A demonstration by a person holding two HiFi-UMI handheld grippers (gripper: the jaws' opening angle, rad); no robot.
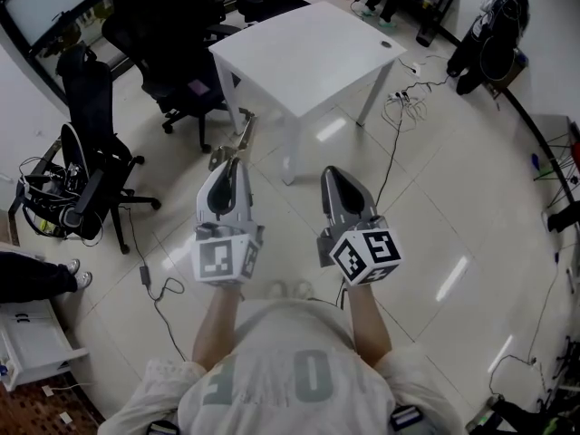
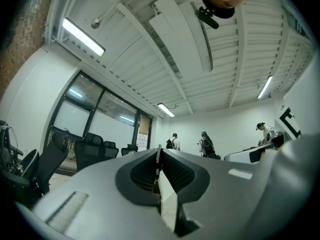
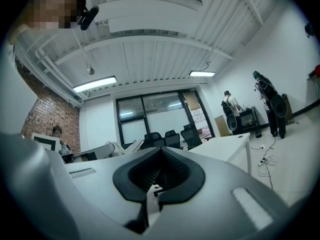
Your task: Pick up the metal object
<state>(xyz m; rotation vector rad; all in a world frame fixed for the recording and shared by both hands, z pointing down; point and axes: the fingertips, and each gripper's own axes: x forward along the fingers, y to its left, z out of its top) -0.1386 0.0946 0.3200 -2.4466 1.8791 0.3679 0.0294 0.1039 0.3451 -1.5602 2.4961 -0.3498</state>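
Observation:
A thin, elongated metal object (image 1: 238,137) sticks out forward from the tip of my left gripper (image 1: 230,165), which is shut on it in the air above the tile floor. In the left gripper view the piece shows edge-on as a thin strip (image 2: 158,160) pinched between the dark ribbed pads of the left gripper (image 2: 159,151). My right gripper (image 1: 334,174) hangs beside it at the same height, apart from the metal object. Its jaws meet at the tip with nothing between them, as the right gripper view (image 3: 160,152) shows. Both grippers tilt upward toward the ceiling.
A white table (image 1: 308,48) stands ahead, with black office chairs (image 1: 172,34) to its left and another chair (image 1: 91,157) at the far left. Cables (image 1: 399,107) trail over the floor right of the table. A white cabinet (image 1: 27,347) sits lower left. People (image 2: 205,145) stand far off.

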